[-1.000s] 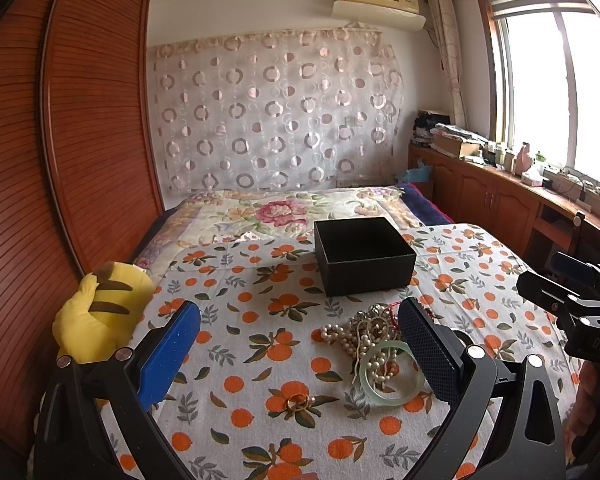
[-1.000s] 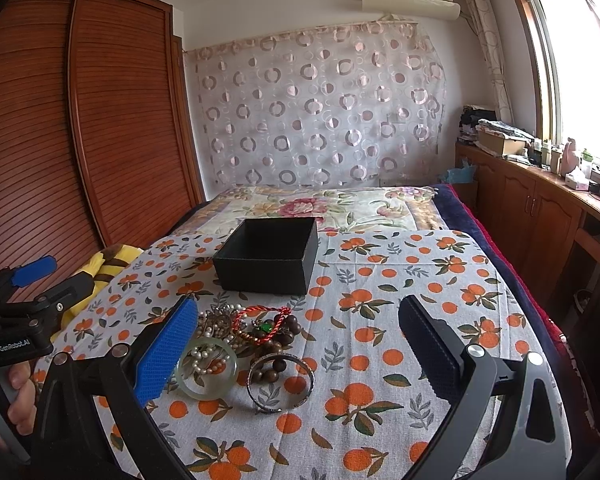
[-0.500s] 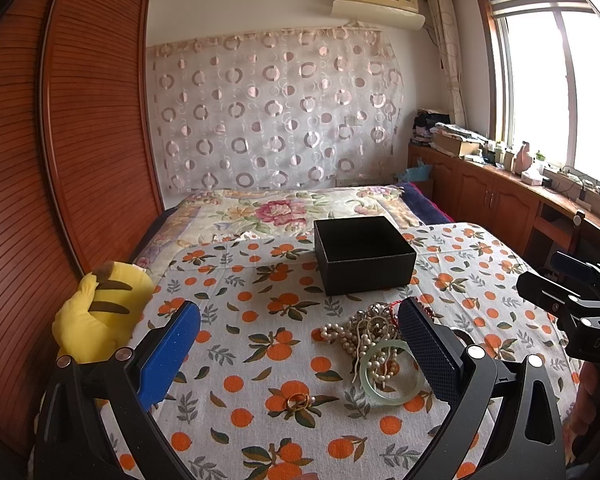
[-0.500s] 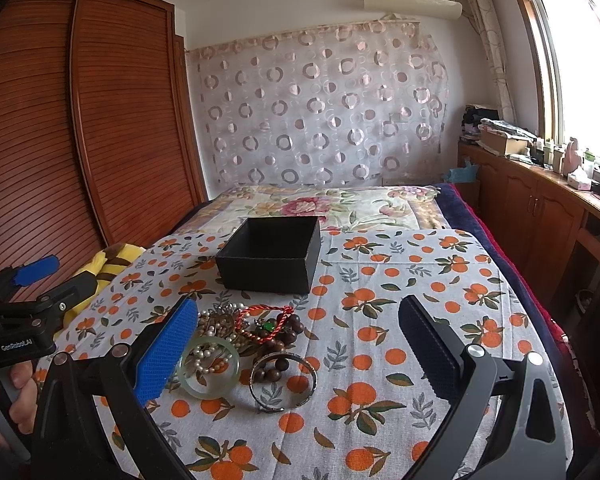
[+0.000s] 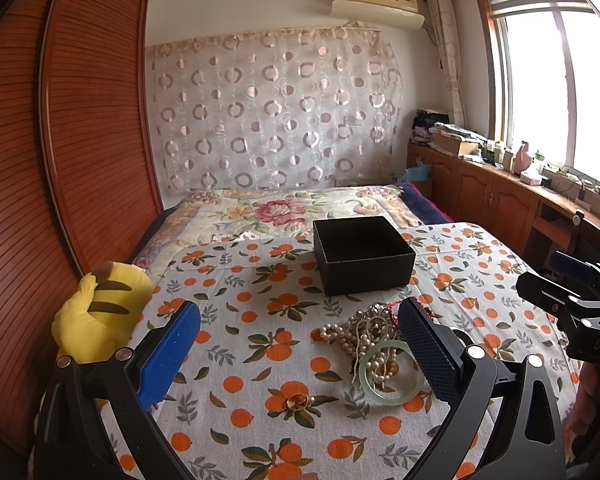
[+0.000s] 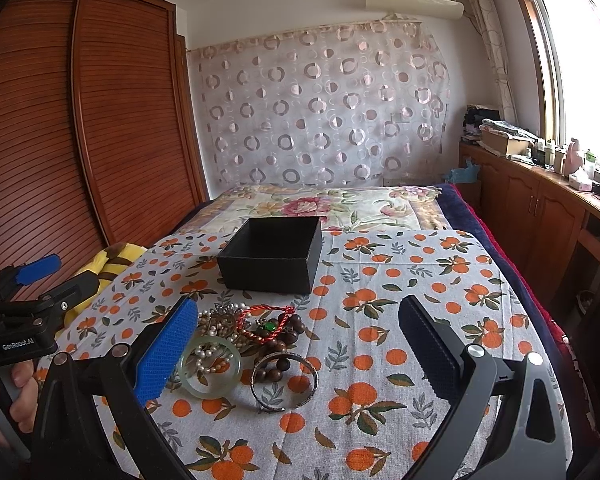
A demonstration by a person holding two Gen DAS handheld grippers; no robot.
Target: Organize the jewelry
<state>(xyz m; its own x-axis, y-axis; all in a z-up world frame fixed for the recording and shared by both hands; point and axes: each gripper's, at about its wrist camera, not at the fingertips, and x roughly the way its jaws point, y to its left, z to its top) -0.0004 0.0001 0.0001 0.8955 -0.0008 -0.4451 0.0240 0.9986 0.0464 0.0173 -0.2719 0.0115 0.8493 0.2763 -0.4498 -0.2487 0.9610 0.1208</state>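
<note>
Two grippers hover over the bed, and almost nothing has shifted in the last second: only the right gripper's view has eased slightly nearer the pile, while the left view is unchanged. That suggests the task is at its very start, with the approach barely begun.

The left gripper (image 5: 300, 344) is spread wide and holds nothing; its right finger (image 5: 428, 348) sits in front of the pile's right edge in its own view. The right gripper (image 6: 296, 344) is likewise wide open and empty, its blue pad (image 6: 166, 352) just left of the jade bangle (image 6: 211, 366).

The jewelry lies in a heap on the orange-print sheet (image 6: 400, 320), near the black box (image 6: 274, 254), which stands open and looks empty just beyond it. In the heap are a pearl strand (image 5: 350, 334), the jade bangle lying partly over it, a red cord bracelet (image 6: 266, 320), dark wooden beads (image 6: 282, 346) and a metal bangle (image 6: 285, 384) at the near right. A gold ring (image 5: 298, 400) lies apart, near left of the heap.

Nothing is in the box yet, so every piece remains to be moved. The metal bangle lies free of the tangle, probably an easy first pick for the right gripper.
</note>
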